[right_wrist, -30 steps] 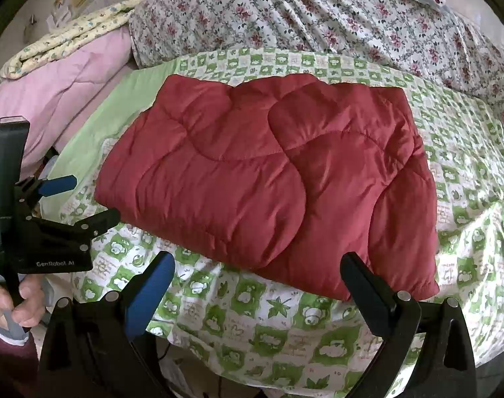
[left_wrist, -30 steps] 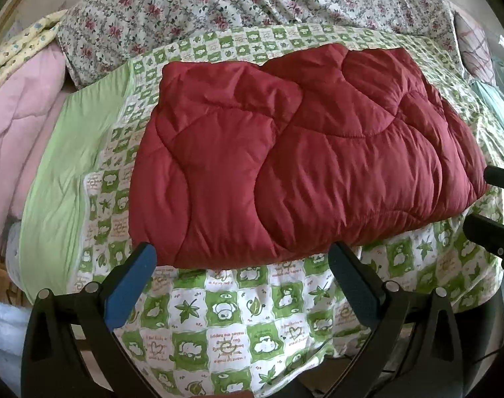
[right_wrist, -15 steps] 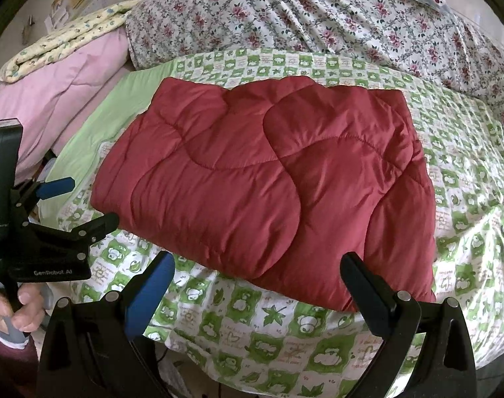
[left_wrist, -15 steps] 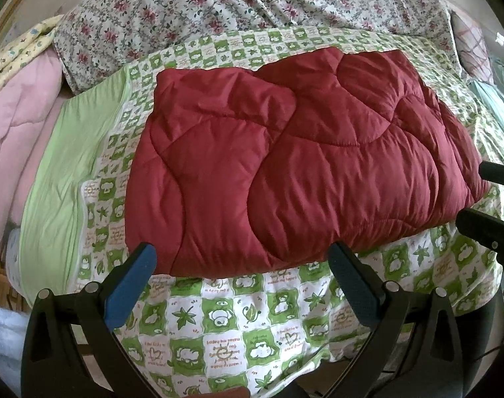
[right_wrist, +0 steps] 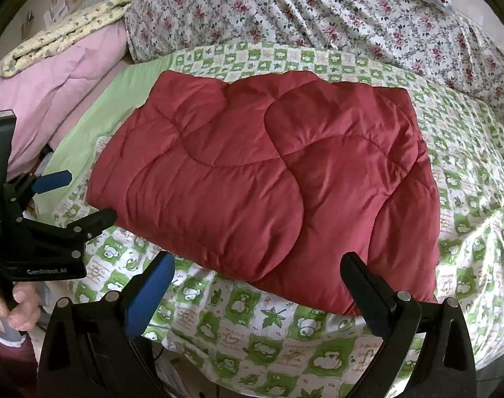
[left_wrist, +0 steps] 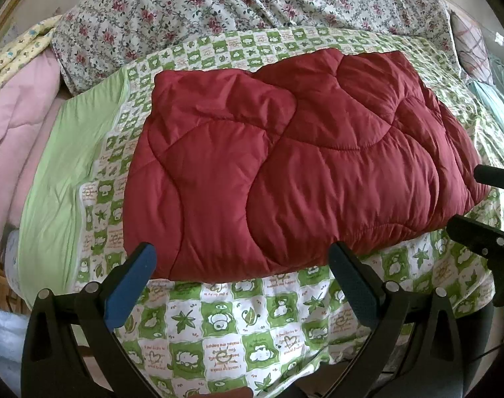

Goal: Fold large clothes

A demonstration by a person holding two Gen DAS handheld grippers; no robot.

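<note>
Left gripper (left_wrist: 240,278): jaws wide apart, empty | right gripper (right_wrist: 256,282): jaws wide apart, empty | red quilted comforter (left_wrist: 295,169): folded, directly ahead of both tools on green patterned sheet (left_wrist: 238,325) | long axis crosswise | near edge just beyond fingertips, neither arm clearly nearer.

Bare green-checked sheet (left_wrist: 218,328) before red quilt (left_wrist: 285,172), pink bedding (right_wrist: 63,99) crowding left

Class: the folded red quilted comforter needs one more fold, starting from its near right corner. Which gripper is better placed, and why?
The right gripper, probably. In its own view the red quilted comforter has that corner just beyond its open fingers. The left gripper, also open, faces the near left edge.
</note>
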